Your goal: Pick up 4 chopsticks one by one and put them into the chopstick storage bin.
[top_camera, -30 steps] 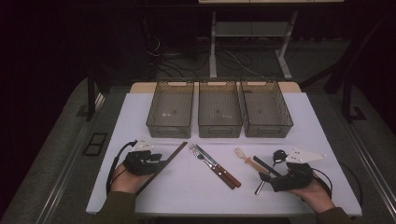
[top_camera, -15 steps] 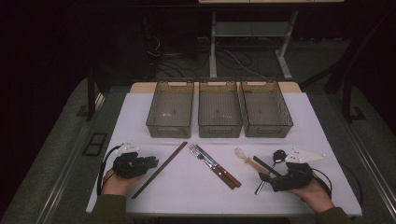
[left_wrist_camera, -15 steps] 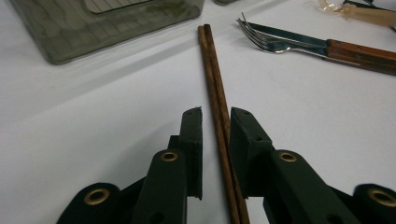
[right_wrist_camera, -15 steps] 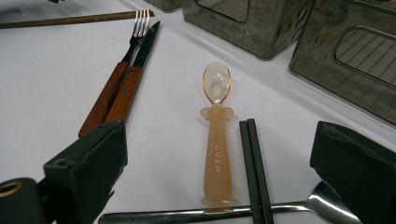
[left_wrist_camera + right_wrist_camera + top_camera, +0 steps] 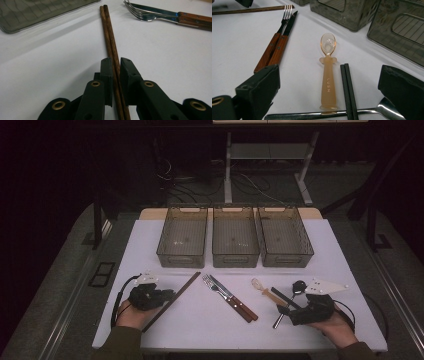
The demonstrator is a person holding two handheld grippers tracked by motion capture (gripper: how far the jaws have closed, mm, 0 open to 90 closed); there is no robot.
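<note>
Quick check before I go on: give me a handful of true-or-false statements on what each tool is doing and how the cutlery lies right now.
1. The left tool is shut on the brown chopsticks. True; its jaws have just been closing, with the pair between them.
2. The right tool grips the translucent spoon. False: its jaws stand wide apart, and the spoon lies on the table between them, untouched.
3. The fork and knife lie side by side. True.
4. The black chopsticks lie in the middle bin. False: they lie on the table beside the spoon.
5. A metal utensil lies crosswise at the spoon's handle end. True.
</note>
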